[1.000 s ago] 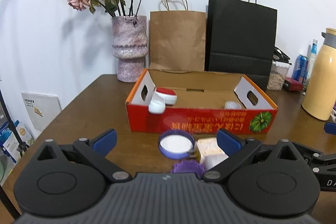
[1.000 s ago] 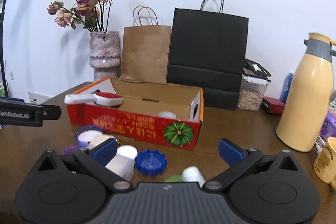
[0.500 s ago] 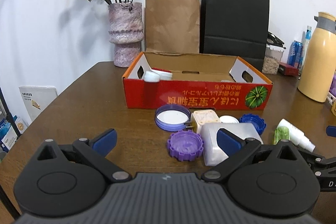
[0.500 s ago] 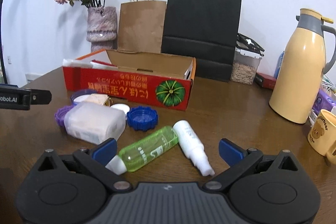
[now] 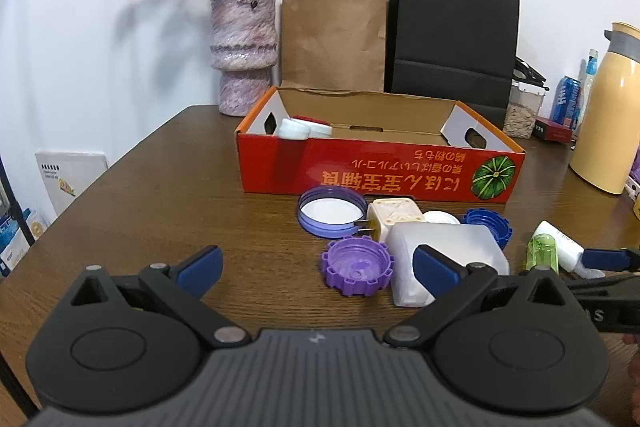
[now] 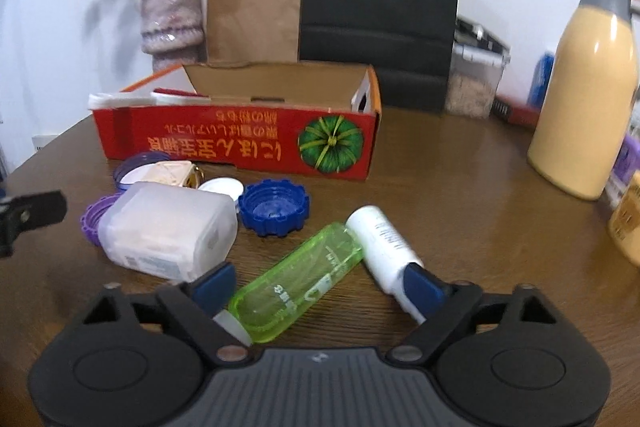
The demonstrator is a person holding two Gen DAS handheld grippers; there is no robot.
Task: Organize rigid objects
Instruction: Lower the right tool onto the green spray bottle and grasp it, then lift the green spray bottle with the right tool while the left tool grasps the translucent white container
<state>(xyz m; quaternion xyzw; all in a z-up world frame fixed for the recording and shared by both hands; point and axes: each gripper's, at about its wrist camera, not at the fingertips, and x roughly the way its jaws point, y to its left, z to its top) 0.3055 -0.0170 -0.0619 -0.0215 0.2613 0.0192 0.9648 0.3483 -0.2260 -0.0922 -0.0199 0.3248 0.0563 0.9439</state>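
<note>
I judge the tidying barely begun: a few white and red items sit in the red box [image 5: 376, 167], most clutter waits on the surface [image 5: 160, 203], my left gripper [image 5: 316, 267] gapes empty, and my right gripper [image 6: 316, 283] has just been closing around the green bottle [image 6: 296, 283], not yet pinching it.

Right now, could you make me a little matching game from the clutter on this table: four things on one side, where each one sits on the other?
Things:
1. green bottle
2. purple cap
3. red cardboard box
4. yellow thermos

Places:
A. far right of the table, standing upright
B. lying between the right gripper's open fingers
C. in front of the paper bags, behind the loose items
D. on the table, ahead of the left gripper, beside the frosted plastic container

Pairs: 1-B, 2-D, 3-C, 4-A
</note>
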